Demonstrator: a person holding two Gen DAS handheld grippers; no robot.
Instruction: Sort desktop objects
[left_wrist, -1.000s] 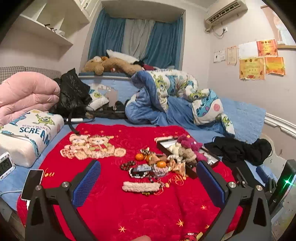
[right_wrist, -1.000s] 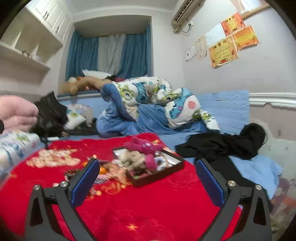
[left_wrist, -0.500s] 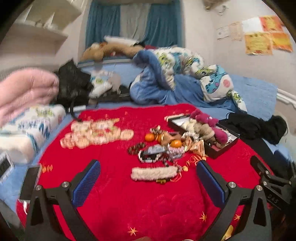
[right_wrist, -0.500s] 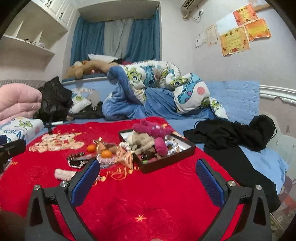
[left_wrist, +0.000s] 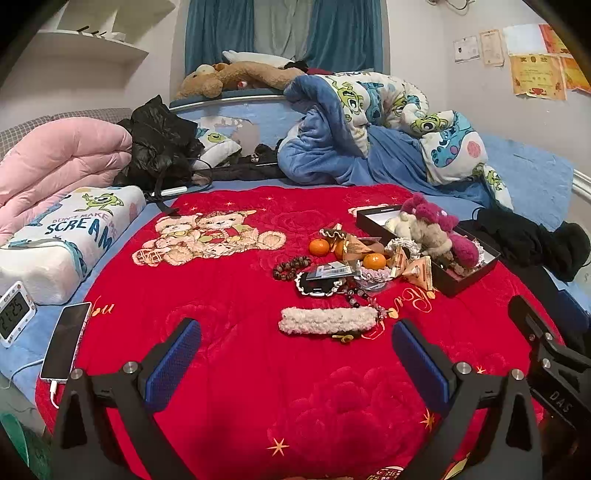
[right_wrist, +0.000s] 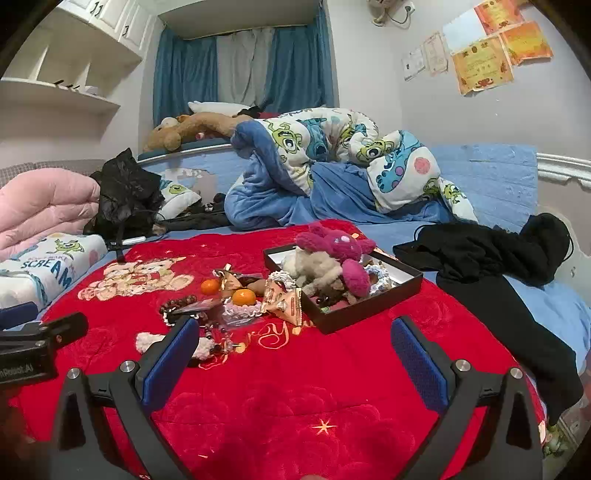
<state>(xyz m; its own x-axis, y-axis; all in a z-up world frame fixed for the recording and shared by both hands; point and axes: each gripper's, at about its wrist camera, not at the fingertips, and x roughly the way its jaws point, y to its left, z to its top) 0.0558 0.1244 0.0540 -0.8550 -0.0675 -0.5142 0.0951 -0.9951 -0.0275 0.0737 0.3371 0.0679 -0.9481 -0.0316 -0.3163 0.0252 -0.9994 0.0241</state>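
Observation:
A pile of small objects lies on a red blanket: tangerines, gold snack packets, a bead bracelet, a black pouch and a white fluffy band. A black tray holds pink and beige plush toys. My left gripper is open and empty, just short of the fluffy band. My right gripper is open and empty, in front of the tray and snack packets. The fluffy band is partly hidden behind my right gripper's left finger.
A phone and a clock lie at the left edge. Black clothes lie right of the tray. A pillow, pink quilt and blue bedding crowd the back. The other gripper's body shows at the right.
Both grippers have lowered and tilted toward the blanket, so the pile sits higher in each view. Both stay open. No object has moved.

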